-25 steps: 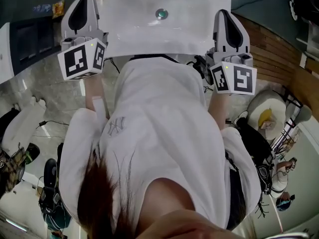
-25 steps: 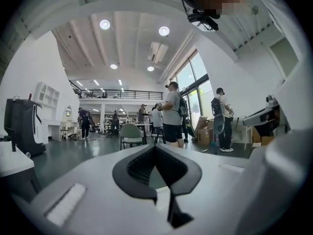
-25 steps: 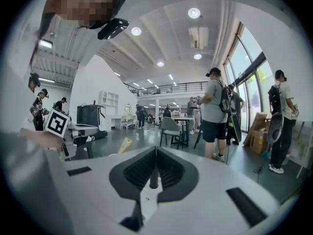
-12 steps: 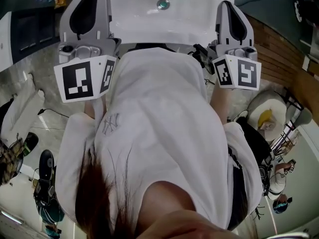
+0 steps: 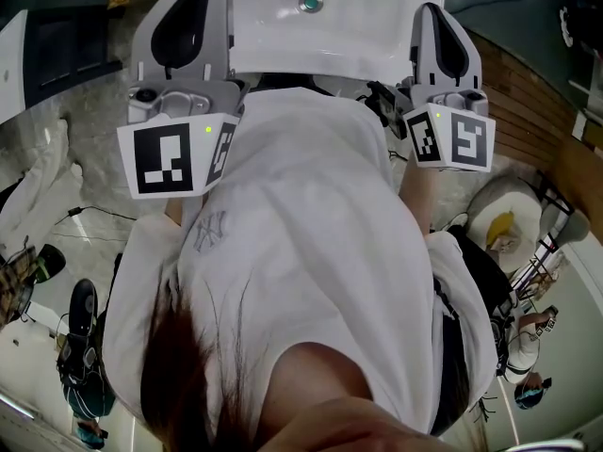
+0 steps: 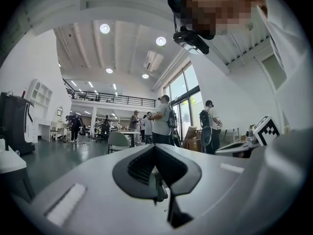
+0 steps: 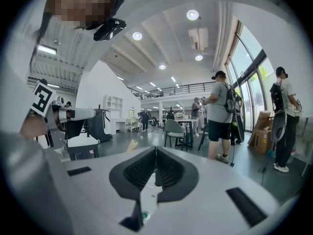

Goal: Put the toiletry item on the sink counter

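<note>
Head view: left tool (image 5: 186, 22) and right tool (image 5: 441, 50) are hovering by the white sink (image 5: 358, 31). Left gripper view: the left tool (image 6: 155, 153) is clenching on nothing. Right gripper view: the right tool (image 7: 156, 155) is doing likewise. The toiletry item is seemingly lying outside all views.

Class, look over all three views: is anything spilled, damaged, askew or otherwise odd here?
Nothing is spilled or damaged. The sink looks clean. One oddity: the left gripper and right gripper are both shut and empty, with nothing in view to set down.
</note>
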